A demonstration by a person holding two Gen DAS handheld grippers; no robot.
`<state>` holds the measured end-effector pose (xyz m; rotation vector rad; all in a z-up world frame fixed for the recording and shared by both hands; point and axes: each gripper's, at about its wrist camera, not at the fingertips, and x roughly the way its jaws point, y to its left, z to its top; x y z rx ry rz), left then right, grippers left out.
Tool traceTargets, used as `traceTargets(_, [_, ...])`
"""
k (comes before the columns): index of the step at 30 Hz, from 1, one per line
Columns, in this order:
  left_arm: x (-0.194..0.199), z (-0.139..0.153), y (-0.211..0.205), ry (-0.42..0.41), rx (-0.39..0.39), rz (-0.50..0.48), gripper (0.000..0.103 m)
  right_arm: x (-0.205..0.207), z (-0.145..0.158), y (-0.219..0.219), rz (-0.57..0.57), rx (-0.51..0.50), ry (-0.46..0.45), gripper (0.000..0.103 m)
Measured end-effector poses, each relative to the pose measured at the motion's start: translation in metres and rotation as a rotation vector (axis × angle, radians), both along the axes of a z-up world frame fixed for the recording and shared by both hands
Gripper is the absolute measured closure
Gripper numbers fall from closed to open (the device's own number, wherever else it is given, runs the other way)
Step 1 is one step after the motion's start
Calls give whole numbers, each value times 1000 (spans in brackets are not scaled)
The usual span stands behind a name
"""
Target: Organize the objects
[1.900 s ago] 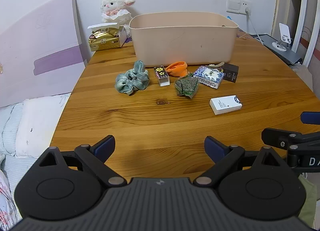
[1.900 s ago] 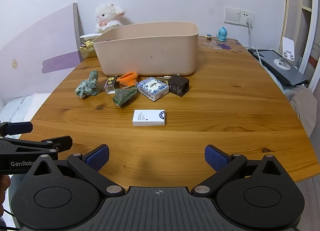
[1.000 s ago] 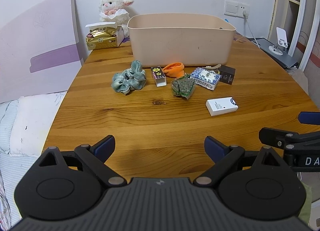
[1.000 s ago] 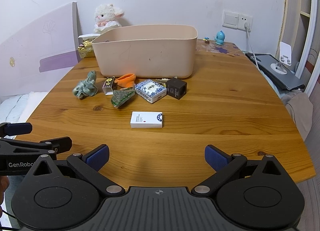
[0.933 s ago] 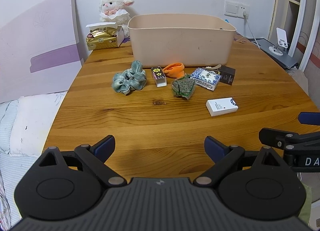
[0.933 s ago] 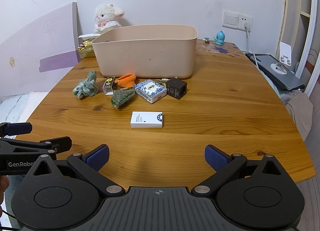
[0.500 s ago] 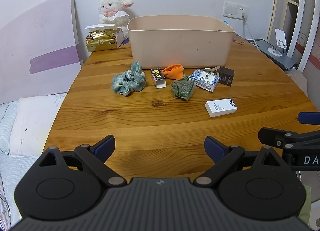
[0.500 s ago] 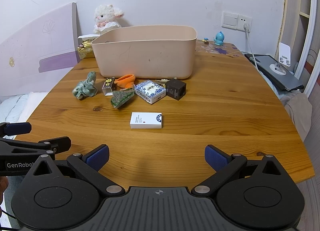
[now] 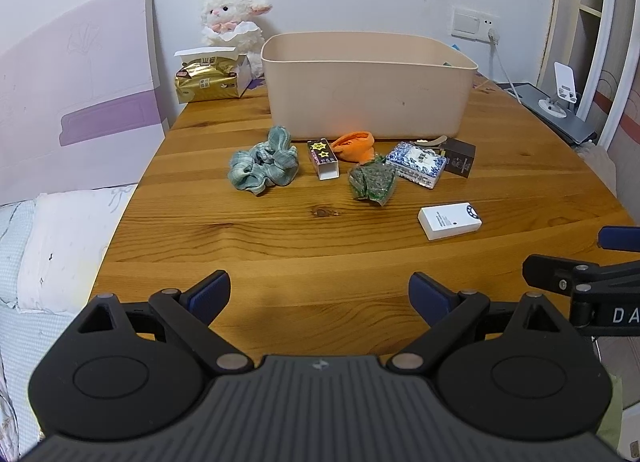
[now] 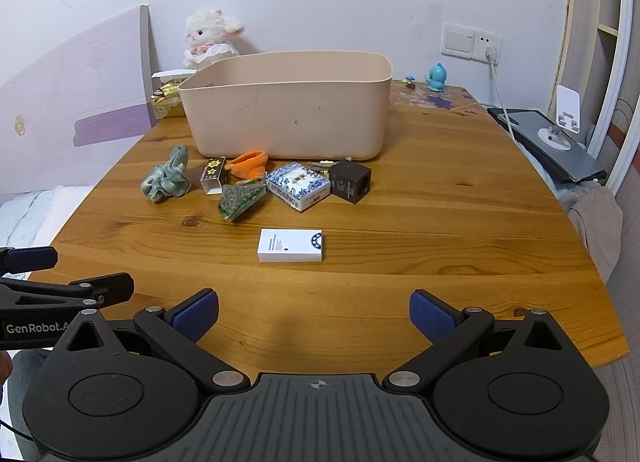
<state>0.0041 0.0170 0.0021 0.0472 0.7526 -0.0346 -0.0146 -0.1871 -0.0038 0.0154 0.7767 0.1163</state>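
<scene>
Left gripper [image 9: 319,296] spread wide, blue pads [image 9: 210,294] empty, hovering above near edge of round wooden table [image 9: 280,254]. Right gripper [image 10: 314,312] likewise agape, holding nothing, beside the left one. Nearest ahead: white flat rectangular box [image 10: 290,245], lying alone. Farther: crinkled green foil packet [image 10: 240,197], blue-and-white patterned card box [image 10: 298,183] touching black cube box [image 10: 350,180], small star-printed carton [image 10: 212,175], orange fabric piece [image 10: 249,163], teal fabric scrunchie [image 10: 167,179]. Behind them, large beige plastic bin [image 10: 288,121], upright. Beyond, gold tissue pack [image 9: 210,79] and white plush lamb [image 9: 232,23] against wall.
</scene>
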Motion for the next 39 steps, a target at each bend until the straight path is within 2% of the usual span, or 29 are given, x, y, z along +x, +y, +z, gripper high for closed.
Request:
traceTargets(7, [11,-4,7,11,-14,1,7,8,-4,2,-5,-3,13,0])
traceTargets(17, [29,-10,11,12,13,-8,7,29,-15,6,-12,-3,46,0])
traceTargets(39, [92,-30,35,29,41,-45,7,84,-47,18,-25,0,149,0])
